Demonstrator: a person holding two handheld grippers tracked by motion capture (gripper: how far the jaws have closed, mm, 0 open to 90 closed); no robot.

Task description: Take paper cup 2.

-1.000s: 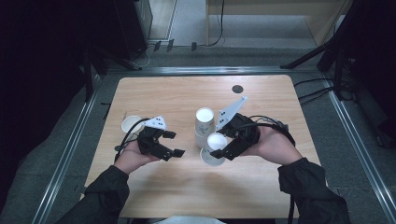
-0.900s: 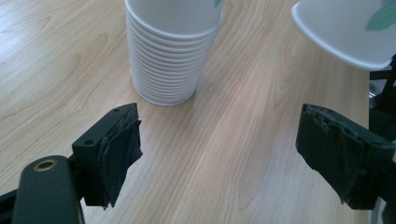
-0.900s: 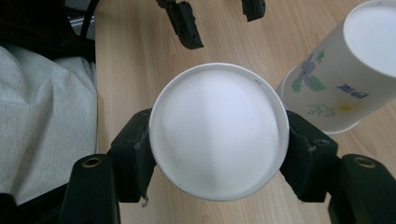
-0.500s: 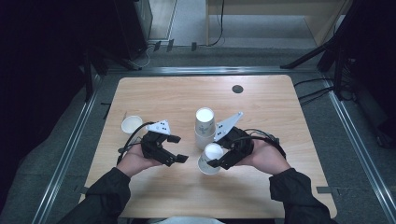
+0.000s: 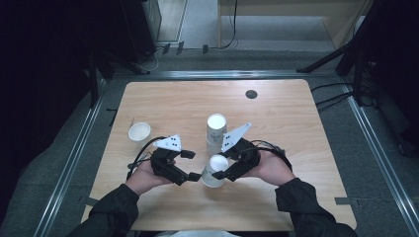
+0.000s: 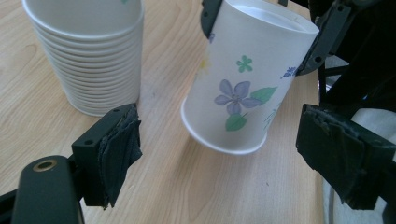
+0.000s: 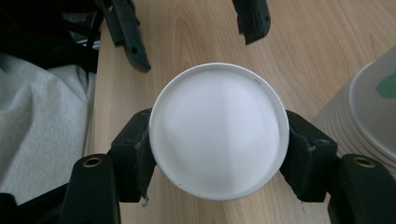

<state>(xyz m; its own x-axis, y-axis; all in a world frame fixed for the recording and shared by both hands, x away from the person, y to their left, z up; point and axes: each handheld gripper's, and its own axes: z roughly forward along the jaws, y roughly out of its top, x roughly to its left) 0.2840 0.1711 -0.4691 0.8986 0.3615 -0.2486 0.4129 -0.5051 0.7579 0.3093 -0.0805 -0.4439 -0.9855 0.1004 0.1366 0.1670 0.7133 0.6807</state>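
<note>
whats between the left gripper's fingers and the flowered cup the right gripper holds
Nothing but bare wooden table. In the left gripper view, the left gripper stands open short of the flowered cup, which the right gripper holds upside down and tilted.

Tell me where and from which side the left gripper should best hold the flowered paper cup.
Probably at the lower wall of the flowered paper cup, near its open rim, coming level from the side facing the left gripper. The right gripper clamps the closed upper end, and the cup hangs tilted, mouth down, above the table. The round, thin wall suits opposite fingers and a light squeeze.
</note>
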